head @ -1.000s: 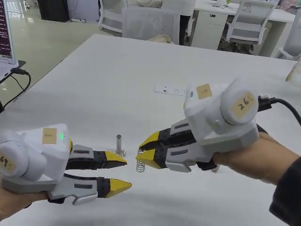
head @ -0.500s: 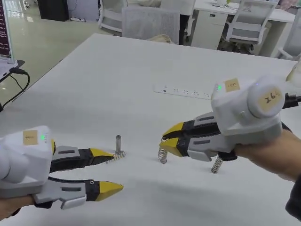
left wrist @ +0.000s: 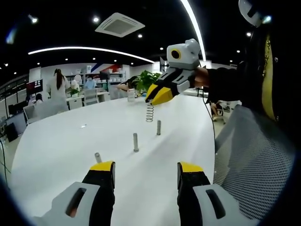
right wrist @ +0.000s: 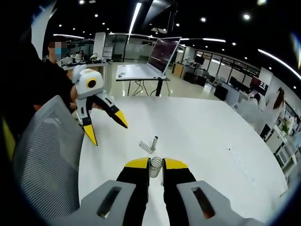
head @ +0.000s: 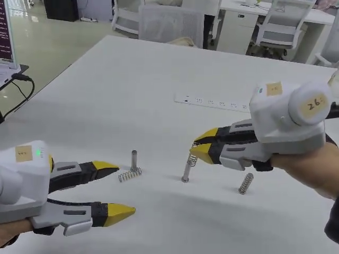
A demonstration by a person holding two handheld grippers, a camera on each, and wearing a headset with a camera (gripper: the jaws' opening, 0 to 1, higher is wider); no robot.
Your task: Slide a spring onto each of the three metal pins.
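Observation:
My right gripper (head: pixel 198 148) is shut on a small spring (head: pixel 192 160), which hangs from its yellow tips right at the top of the middle pin (head: pixel 186 172); the spring (right wrist: pixel 156 167) stands between its jaws. A bare pin (head: pixel 134 160) stands upright to the left, with a loose spring (head: pixel 128 175) lying at its foot. To the right, a spring (head: pixel 246 183) stands tilted on the table. My left gripper (head: pixel 117 190) is open and holds nothing, low at the front left, short of the bare pin (left wrist: pixel 98 157).
A white power strip (head: pixel 212 102) lies across the white table (head: pixel 132 84) behind the pins. A laptop and a black cable (head: pixel 21 87) sit off the table's left edge. Office chairs (head: pixel 169 26) and desks stand beyond the far edge.
My right gripper has carried the spring rightward from beside the left pin to the middle pin and raised it. My left gripper has drawn back slightly toward the lower left.

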